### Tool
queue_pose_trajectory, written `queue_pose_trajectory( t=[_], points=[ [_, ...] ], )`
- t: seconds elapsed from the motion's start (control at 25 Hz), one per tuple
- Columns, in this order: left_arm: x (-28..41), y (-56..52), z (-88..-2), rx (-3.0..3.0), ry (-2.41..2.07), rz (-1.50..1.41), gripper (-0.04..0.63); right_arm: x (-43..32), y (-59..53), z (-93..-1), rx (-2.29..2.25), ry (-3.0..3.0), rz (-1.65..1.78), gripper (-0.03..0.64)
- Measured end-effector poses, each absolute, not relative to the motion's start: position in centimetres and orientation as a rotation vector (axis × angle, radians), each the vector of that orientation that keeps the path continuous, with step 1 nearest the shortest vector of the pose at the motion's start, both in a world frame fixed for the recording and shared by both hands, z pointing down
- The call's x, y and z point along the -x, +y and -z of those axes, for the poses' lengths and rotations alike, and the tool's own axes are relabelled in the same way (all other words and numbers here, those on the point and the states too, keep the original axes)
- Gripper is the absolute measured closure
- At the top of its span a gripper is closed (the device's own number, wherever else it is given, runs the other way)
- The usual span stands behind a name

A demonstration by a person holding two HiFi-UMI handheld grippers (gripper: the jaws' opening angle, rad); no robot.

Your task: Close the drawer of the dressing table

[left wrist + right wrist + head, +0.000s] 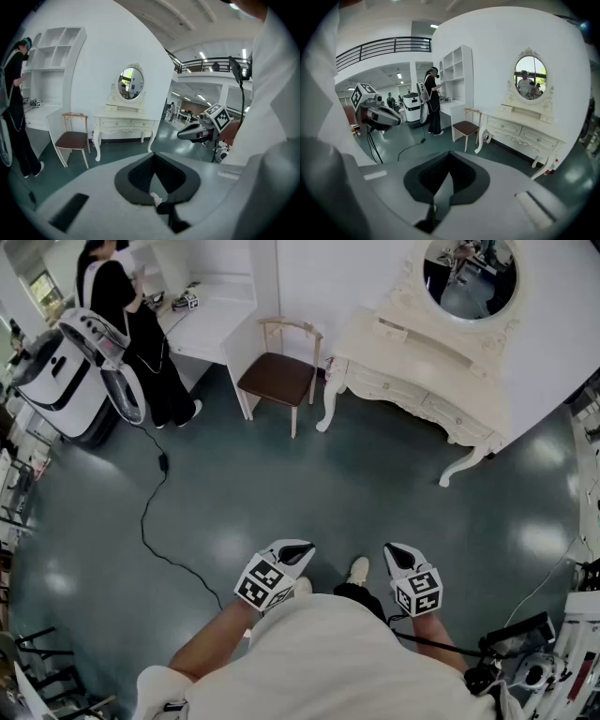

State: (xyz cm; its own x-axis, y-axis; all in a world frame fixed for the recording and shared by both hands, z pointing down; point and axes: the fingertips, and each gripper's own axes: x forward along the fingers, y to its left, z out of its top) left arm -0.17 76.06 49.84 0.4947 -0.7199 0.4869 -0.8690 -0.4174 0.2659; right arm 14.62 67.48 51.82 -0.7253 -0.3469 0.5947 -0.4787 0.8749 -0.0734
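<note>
1. The dressing table (398,357) is seen at the far right edge of the floor (328,484), set against the white wall, with its oval mirror (469,277) above it. A wooden chair (281,371) stands just beside its left end.
2. Two drawer fronts are shown along the front of the dressing table in the right gripper view. From this distance it cannot be made out which drawer stands open; a small upper one may be pulled out a little.
3. The left gripper (298,549) is held low and close to the body, well apart from the dressing table. Its fingers are pressed together with nothing between them.
4. The right gripper (394,551) is held alongside it, equally far from the dressing table. Its fingers are likewise seen together and empty in its own view.
5. The step in hand is judged to be the approach: no drawer has been touched, and open floor lies between the grippers and the dressing table.
6. For the next move, the floor must be crossed toward the dressing table, the open drawer picked out, and a closed gripper tip set flat against its front, to be pushed straight in.
7. A cable (150,512) and a second person (131,324) lie toward the far left corner, off the likely path.
</note>
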Motion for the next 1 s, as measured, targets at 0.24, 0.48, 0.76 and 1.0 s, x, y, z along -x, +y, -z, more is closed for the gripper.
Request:
queue_pose_trajectory(
  t=[0.24, 0.48, 0.76, 1.0],
  points=[
    [-1.1, 73.8, -49.4, -2.278, -1.294, -0.417, 0.593, -16.2, 65.7, -52.1, -0.619, -2.452, -0.315, 0.617],
    [-3.9, 67.4, -48.3, -2.283, -1.298, -0.443, 0.592, -18.2, 59.3, -51.4, -0.596, -2.486, -0.334, 0.615],
    [-7.5, 59.6, -46.6, -2.288, -1.291, -0.454, 0.592, -21.3, 51.8, -50.3, -0.585, -2.513, -0.320, 0.568],
    [-10.7, 52.8, -46.8, -2.286, -1.302, -0.468, 0.592, -25.1, 46.0, -50.9, -0.600, -2.513, -0.345, 0.615]
  ],
)
